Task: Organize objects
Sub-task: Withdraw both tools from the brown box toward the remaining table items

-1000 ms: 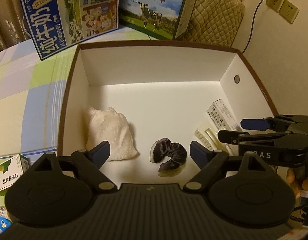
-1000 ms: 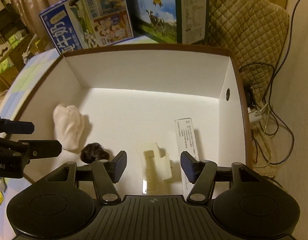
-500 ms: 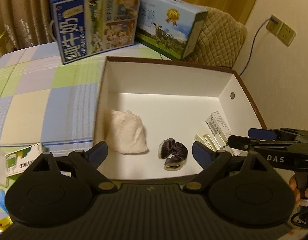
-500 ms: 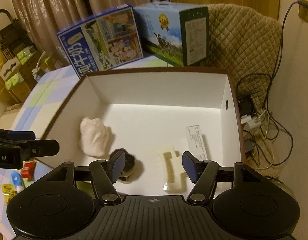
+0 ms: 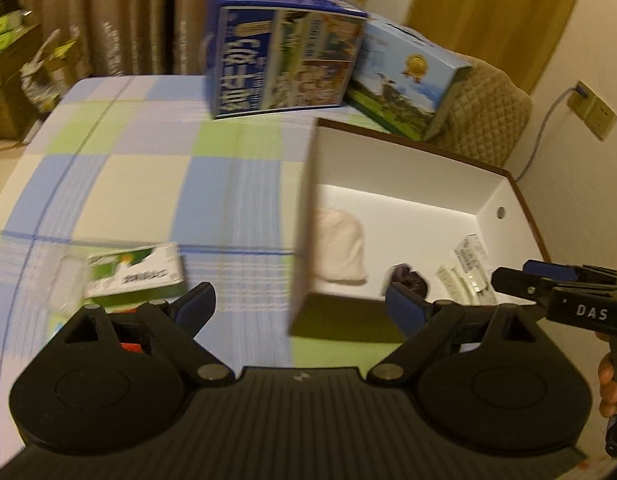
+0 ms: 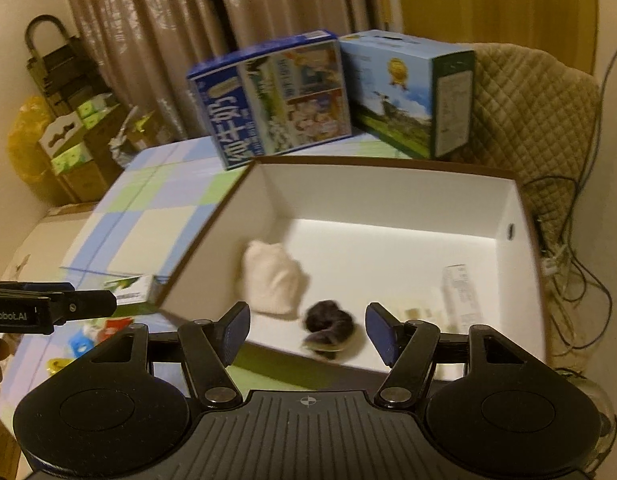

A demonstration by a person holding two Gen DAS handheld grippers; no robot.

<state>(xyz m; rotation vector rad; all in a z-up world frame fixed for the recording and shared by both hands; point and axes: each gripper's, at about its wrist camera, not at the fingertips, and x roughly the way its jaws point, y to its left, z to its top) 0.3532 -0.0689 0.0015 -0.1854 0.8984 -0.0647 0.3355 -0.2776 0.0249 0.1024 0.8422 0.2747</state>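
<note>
Both black two-finger grippers, left [image 5: 300,304] and right [image 6: 307,328], spread wide and empty near the white brown-rimmed cardboard box [image 6: 388,184], small green-white carton [image 5: 134,276] clear only in left view.

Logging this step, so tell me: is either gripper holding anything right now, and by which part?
Nothing is held. The left gripper and the right gripper are both open with empty jaws, near the white box.
</note>
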